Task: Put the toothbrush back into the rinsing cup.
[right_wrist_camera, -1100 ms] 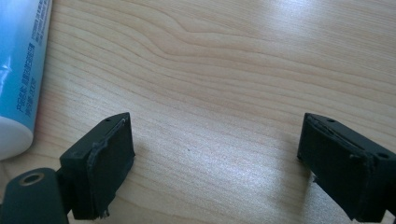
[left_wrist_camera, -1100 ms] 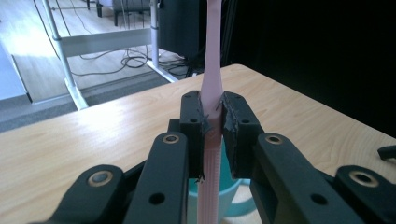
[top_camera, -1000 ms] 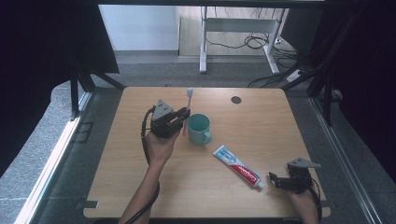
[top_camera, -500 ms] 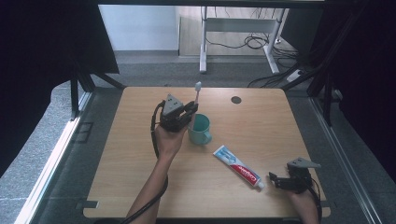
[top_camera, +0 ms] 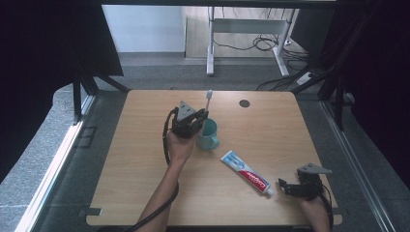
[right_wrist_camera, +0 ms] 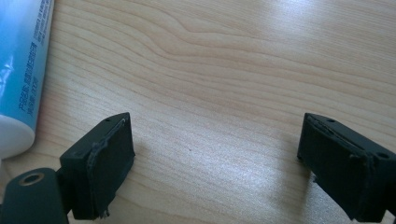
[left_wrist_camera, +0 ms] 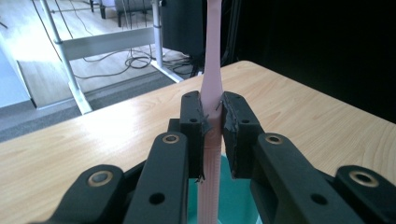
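We held the pink toothbrush [left_wrist_camera: 211, 93] upright in our left gripper [left_wrist_camera: 212, 122], both jaws pressed flat against its handle, with the brush head [top_camera: 209, 94] rising well above the fingertips. Below those fingers sat the teal cup [top_camera: 209, 135], its mouth open just under the toothbrush's lower end, so the vertical grip seemed to us chosen for dropping the handle straight into the cup without catching the rim.

Our right gripper [right_wrist_camera: 215, 163] rested low over the wooden table [top_camera: 270, 125] with its jaws spread wide and nothing between them. The toothpaste tube [top_camera: 246, 171] lay flat just outside its left finger [right_wrist_camera: 100, 163], the white cap [right_wrist_camera: 14, 135] nearest that pad, probably left close by so the free gripper could take it next.
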`<state>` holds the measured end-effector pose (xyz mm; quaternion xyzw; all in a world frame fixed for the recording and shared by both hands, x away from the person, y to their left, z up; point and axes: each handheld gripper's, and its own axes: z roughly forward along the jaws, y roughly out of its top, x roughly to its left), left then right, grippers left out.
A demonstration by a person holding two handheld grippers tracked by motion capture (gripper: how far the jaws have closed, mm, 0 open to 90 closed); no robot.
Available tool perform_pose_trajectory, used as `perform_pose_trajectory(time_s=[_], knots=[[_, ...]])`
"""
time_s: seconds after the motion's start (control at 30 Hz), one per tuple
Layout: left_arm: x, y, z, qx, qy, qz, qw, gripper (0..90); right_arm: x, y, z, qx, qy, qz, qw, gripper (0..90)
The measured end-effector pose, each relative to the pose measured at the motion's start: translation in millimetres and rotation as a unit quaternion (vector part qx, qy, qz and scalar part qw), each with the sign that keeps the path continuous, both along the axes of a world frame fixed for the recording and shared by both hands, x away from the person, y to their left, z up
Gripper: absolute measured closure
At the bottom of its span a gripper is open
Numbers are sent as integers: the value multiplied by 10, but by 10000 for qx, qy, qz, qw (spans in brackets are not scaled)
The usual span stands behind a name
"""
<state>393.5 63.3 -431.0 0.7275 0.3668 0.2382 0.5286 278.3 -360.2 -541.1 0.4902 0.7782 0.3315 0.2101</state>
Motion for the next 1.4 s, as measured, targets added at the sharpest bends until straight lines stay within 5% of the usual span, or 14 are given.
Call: perform_pose_trajectory(time_s=[0.67, 1.4], knots=[[33, -15, -406, 76, 388, 38, 9992, 797, 0, -1, 0, -6, -4, 17, 10000, 105], [123, -110, -505, 239, 806, -2, 9965, 782, 0, -1, 0, -5, -4, 17, 10000, 105]])
